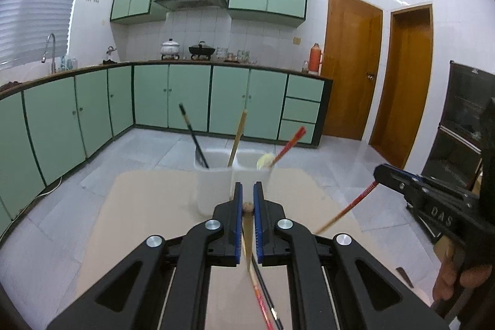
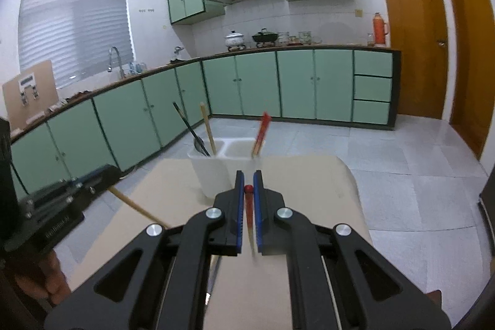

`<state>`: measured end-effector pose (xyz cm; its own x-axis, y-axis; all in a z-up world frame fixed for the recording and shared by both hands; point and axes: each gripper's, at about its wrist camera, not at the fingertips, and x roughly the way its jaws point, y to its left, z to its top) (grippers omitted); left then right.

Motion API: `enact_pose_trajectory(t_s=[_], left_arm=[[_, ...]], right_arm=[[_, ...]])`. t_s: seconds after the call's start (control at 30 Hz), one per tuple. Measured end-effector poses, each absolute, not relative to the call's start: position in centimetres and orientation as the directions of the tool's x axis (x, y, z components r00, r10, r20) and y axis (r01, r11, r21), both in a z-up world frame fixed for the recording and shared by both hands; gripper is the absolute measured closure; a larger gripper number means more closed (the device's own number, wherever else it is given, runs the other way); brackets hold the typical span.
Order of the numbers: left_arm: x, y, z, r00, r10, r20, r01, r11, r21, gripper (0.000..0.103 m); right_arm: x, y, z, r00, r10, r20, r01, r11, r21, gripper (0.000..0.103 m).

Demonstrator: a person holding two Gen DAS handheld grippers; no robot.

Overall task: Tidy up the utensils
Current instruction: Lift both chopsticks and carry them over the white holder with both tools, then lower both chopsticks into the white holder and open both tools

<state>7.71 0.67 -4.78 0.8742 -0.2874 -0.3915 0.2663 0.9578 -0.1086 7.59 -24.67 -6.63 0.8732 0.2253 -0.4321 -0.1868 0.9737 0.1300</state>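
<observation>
A white two-compartment utensil holder [image 1: 216, 187] [image 2: 213, 172] stands at the table's far edge. Its left compartment holds a black chopstick [image 1: 193, 135] and a wooden chopstick [image 1: 237, 138]; its right compartment holds a red chopstick [image 1: 289, 144] [image 2: 261, 133] and a pale spoon [image 1: 265, 160]. My left gripper [image 1: 247, 197] is shut on a wooden chopstick [image 1: 247, 237], held above the table before the holder. My right gripper [image 2: 248, 184] [image 1: 379, 172] is shut on a red-topped chopstick [image 2: 249, 215] [image 1: 349, 206].
The tan table [image 1: 148, 206] carries more chopsticks [image 1: 263, 302] under my left gripper. Green cabinets [image 1: 185, 95] and a tiled floor [image 2: 402, 175] lie beyond. Wooden doors [image 1: 352, 64] are at right, a black oven [image 1: 461, 126] at far right.
</observation>
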Motion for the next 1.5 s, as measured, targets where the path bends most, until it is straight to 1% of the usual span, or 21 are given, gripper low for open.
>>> enact_pose_trajectory(t_s=[0.17, 0.37, 0.57, 0.83, 0.97, 1.2, 1.37, 1.5], left_arm=[[8.2, 1.1, -2.8, 0.885, -0.297, -0.358, 0.279, 0.955, -0.101, 0.096], [8.3, 1.8, -0.9, 0.897, -0.304, -0.321, 0.287, 0.953, -0.100, 0.096], [9.1, 2.5, 2.2, 0.922, -0.293, -0.252, 0.283, 0.956, -0.076, 0.096], [11.9, 3.2, 6.3, 0.952, -0.271, -0.145, 0.267, 0.963, -0.045, 0.096], [14.5, 3.2, 7.5, 0.956, -0.269, -0.119, 0.266, 0.963, -0.037, 0.096], [19.9, 2.8, 6.4, 0.954, -0.264, -0.143, 0.259, 0.964, -0.052, 0.097], [23.9, 2.6, 4.4, 0.951, -0.247, -0.185, 0.238, 0.969, -0.070, 0.097], [26.1, 2.3, 2.4, 0.941, -0.246, -0.230, 0.234, 0.969, -0.080, 0.097]], right_arm=[[9.7, -25.1, -3.9, 0.853, 0.286, -0.437, -0.228, 0.957, 0.180, 0.098], [10.7, -24.9, -1.3, 0.854, 0.318, -0.413, -0.262, 0.947, 0.189, 0.098], [12.3, -24.6, 1.7, 0.870, 0.328, -0.368, -0.285, 0.944, 0.167, 0.098], [16.6, -23.8, 6.5, 0.904, 0.317, -0.285, -0.291, 0.948, 0.132, 0.098], [19.9, -23.4, 7.6, 0.923, 0.287, -0.257, -0.266, 0.957, 0.115, 0.098], [26.0, -22.5, 5.9, 0.935, 0.251, -0.249, -0.233, 0.967, 0.098, 0.098], [28.5, -21.4, 3.0, 0.925, 0.239, -0.296, -0.224, 0.971, 0.083, 0.098], [29.9, -21.0, 0.4, 0.898, 0.260, -0.356, -0.239, 0.966, 0.101, 0.097]])
